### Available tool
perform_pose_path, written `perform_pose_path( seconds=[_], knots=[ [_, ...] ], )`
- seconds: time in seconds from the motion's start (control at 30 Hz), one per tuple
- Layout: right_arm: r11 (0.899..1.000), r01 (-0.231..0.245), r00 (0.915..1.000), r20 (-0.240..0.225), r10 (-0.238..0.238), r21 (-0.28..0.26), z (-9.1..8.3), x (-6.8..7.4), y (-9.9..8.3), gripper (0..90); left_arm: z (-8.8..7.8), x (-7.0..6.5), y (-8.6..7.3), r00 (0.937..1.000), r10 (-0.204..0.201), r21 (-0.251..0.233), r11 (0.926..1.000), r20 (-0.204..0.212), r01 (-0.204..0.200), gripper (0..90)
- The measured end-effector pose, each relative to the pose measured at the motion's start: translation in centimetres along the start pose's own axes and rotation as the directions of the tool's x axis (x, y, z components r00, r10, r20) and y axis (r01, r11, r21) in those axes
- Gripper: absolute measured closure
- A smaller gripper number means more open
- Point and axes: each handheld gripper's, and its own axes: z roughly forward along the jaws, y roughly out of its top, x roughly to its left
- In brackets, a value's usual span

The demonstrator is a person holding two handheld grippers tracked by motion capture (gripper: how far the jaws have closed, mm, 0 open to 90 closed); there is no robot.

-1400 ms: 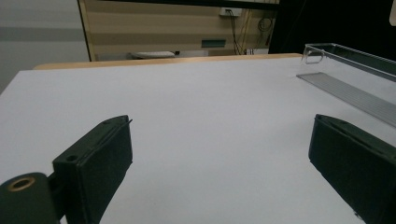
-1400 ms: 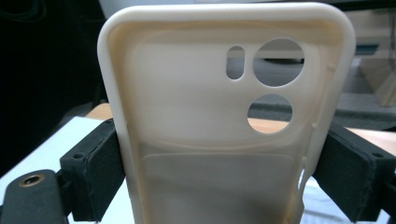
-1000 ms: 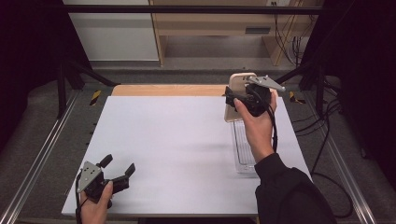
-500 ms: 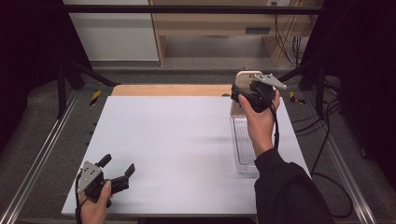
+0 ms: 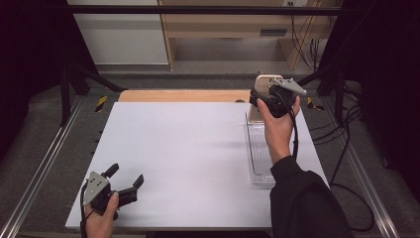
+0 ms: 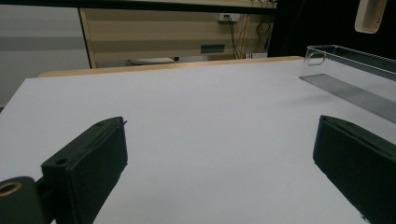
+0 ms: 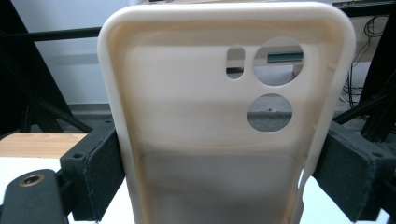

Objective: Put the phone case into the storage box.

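The cream phone case (image 7: 224, 116) is held upright above the far end of the clear plastic tray (image 5: 260, 153), clamped by its two long edges between the jaws of the right gripper (image 7: 219, 172). The right gripper view shows the case's hollow inner face, with two round camera openings and one small oblong slot near its top edge; through these the background appears. In the high view only the case's pale top edge (image 5: 262, 79) shows beyond the right gripper (image 5: 270, 99) and its grey three-cornered plate. No brand, label or writing can be read on the case or the tray.

The tray lies on the white table sheet (image 5: 188, 153) along its right edge, long side running away from the person. The left gripper view shows the tray's near wall and ribbed floor (image 6: 355, 70) at far right, with the case (image 6: 371, 16) hanging above it.

The right hand (image 5: 277, 131) is raised, forearm reaching forward over the tray. The left gripper (image 5: 116, 186), well apart from the tray at the near left corner of the sheet, rests low in the left hand (image 5: 101, 218), its jaws spread wide with nothing between them.
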Motion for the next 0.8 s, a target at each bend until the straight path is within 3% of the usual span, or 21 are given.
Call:
perform_pose_path(
  seconds=[0.8],
  knots=[
    [1.0,-0.012,0.9993,0.037,0.012,0.016,1.6,-0.5,-0.8,11.7,0.1,-0.2,0.0,0.9994,0.015,-0.002,0.9999,0.03,-0.014,2.7]
  ],
)
